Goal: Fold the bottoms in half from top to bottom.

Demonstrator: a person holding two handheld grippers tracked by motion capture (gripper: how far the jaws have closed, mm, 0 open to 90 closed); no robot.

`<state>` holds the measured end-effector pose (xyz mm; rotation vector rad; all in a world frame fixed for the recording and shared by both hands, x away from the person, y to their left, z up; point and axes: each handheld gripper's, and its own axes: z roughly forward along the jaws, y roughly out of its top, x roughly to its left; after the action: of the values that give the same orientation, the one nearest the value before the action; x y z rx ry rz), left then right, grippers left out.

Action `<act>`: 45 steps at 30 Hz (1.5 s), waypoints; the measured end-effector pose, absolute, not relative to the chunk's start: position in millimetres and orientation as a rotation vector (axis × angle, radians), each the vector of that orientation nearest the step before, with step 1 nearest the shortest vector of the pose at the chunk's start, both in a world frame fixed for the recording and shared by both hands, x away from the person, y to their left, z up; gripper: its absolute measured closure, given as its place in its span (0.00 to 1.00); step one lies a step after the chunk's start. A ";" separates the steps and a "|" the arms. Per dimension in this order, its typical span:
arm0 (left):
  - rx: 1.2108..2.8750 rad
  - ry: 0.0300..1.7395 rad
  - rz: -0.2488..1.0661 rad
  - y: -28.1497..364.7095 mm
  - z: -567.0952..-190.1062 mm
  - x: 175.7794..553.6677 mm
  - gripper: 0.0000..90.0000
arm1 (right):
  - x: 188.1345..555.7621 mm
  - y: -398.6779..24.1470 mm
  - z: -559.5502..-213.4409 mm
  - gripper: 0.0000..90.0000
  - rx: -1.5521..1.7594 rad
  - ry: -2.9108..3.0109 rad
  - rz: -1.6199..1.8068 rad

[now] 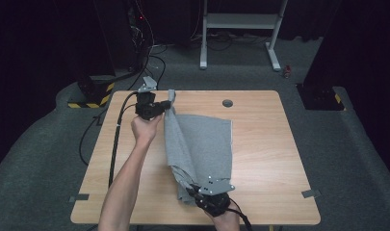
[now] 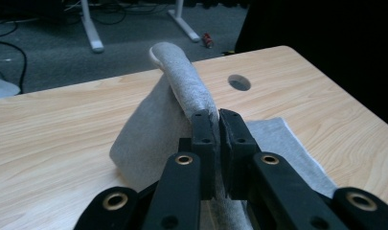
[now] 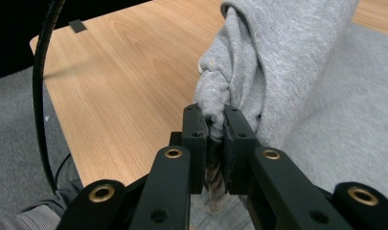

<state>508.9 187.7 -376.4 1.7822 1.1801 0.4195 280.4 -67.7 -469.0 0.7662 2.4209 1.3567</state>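
Jaws clamped on grey cloth (image 1: 202,144) — wooden table (image 1: 269,159), grey carpet (image 1: 356,159)

High view fixed above person's side, looking fwd & down on whole tabletop (image 1: 269,144), both gripper views ride low & v. close behind own tongs, left one facing far edge w/ hole, all 3 share grey cloth (image 1: 202,144) & wood top

wooden table (image 1: 269,144), white stand (image 1: 240,21), carpet (image 1: 356,144)
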 end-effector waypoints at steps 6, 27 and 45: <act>1.785 1.156 0.413 174.5 -375.2 511.1 0.95 | 275.5 -74.6 -475.1 0.91 0.787 2.398 1.356; 1.778 1.102 0.419 120.9 -373.0 515.1 0.94 | 267.7 -116.5 -470.1 0.90 0.841 2.317 1.369; 1.828 1.114 0.404 82.6 -401.0 525.0 0.94 | 264.2 -143.9 -481.0 0.90 0.927 2.303 1.291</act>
<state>525.0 82.6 -401.0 1.8279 1.1137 0.4037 264.2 -143.9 -481.0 0.9265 2.3029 1.2914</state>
